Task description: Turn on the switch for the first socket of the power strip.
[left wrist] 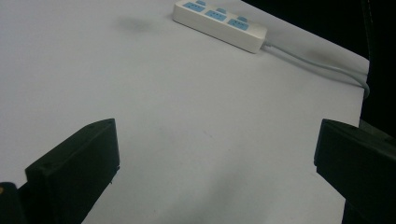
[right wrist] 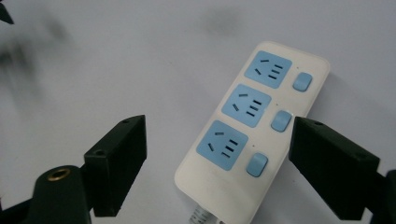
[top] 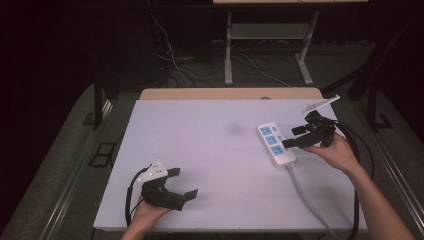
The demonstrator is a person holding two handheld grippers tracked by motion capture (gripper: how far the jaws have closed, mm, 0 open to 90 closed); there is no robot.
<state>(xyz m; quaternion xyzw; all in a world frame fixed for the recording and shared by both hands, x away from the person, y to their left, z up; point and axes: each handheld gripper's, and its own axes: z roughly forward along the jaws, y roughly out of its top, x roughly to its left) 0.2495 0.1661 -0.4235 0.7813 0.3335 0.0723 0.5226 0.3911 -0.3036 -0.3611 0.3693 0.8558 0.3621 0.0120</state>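
Right claw hovering apart over white three-socket plastic power strip, 3 o'clock on worktop; left claw apart, holding nothing.

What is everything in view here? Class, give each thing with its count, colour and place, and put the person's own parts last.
power strip: one, white with three blue sockets and three blue switches, right part of the board, between the jaws of the right gripper, untouched
power strip cable: one, pale grey, runs from the strip toward the board's near edge
board: one, white, covers the table
table edge: one, light wood, behind the board
left gripper: one, black, near left of the board, open
right gripper: one, black, over the strip, open
hands: two, one on each gripper
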